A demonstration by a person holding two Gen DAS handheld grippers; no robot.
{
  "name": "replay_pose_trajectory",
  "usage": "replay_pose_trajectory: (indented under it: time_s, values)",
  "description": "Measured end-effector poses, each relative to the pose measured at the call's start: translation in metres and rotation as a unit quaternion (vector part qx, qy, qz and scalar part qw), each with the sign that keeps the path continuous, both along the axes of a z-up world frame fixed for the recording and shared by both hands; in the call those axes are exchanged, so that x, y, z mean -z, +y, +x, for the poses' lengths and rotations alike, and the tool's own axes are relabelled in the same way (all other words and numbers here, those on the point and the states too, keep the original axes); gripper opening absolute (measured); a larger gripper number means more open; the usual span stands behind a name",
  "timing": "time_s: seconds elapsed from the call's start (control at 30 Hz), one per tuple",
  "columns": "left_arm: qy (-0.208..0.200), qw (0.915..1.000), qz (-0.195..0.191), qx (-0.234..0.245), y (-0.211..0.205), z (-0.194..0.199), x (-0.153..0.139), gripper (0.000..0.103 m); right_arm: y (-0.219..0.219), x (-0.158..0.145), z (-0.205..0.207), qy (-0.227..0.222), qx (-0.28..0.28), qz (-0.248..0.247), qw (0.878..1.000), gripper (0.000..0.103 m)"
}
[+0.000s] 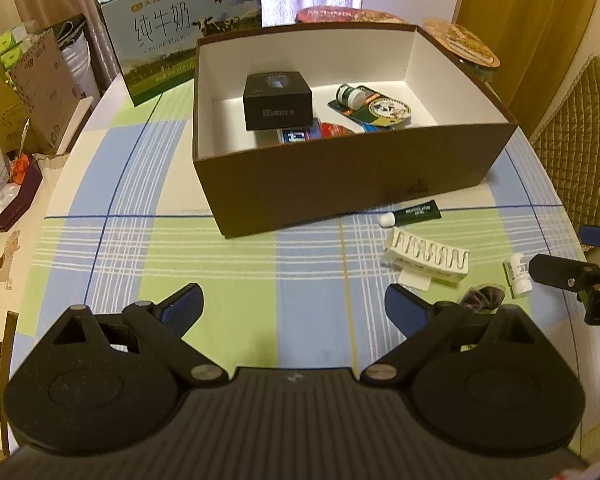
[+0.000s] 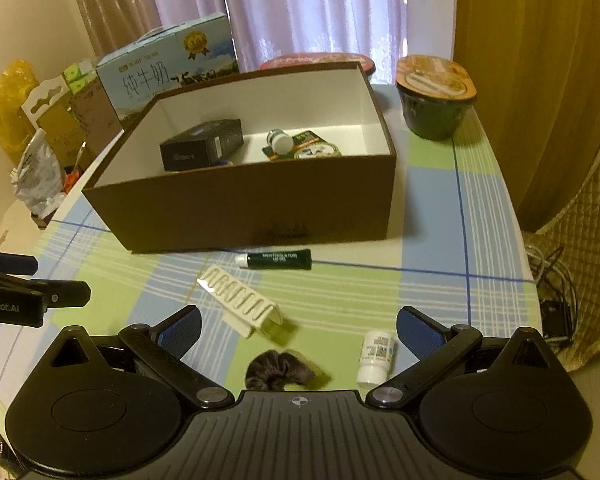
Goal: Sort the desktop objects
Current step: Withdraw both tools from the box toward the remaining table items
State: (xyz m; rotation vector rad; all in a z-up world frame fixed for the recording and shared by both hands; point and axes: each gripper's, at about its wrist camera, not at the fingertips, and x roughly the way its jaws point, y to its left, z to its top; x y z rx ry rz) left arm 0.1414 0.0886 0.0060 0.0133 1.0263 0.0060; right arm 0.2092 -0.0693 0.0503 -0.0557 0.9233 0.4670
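A brown box [image 1: 340, 184] [image 2: 260, 208] with a white inside stands mid-table and holds a black carton [image 1: 278, 100] [image 2: 202, 144], a small green bottle [image 1: 350, 95] [image 2: 280, 141] and flat packets. In front of it lie a dark green tube [image 1: 414, 214] [image 2: 278, 260], a white ridged holder [image 1: 426, 258] [image 2: 242, 300], a dark scrunchie [image 1: 484, 298] [image 2: 278, 372] and a small white bottle [image 1: 518, 274] [image 2: 376, 356]. My left gripper [image 1: 294, 312] is open over bare cloth. My right gripper [image 2: 298, 330] is open above the scrunchie and white bottle.
A milk carton box [image 1: 180, 32] [image 2: 168, 64] stands behind the brown box. A dark lidded bowl [image 2: 436, 100] sits at the back right, a red tin behind. Cardboard clutter fills the left side [image 1: 28, 92]. The checked tablecloth [image 1: 180, 248] ends at a chair on the right [image 1: 580, 140].
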Motion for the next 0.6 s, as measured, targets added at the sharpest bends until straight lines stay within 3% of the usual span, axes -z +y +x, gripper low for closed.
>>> replay_pose_trajectory:
  time_s: [0.6]
  values:
    - [0.030,0.9990,-0.025,0.022,-0.008,0.000,0.024,0.095,-0.024,0.030,-0.001,0.040,0.033,-0.011,0.999,0.101]
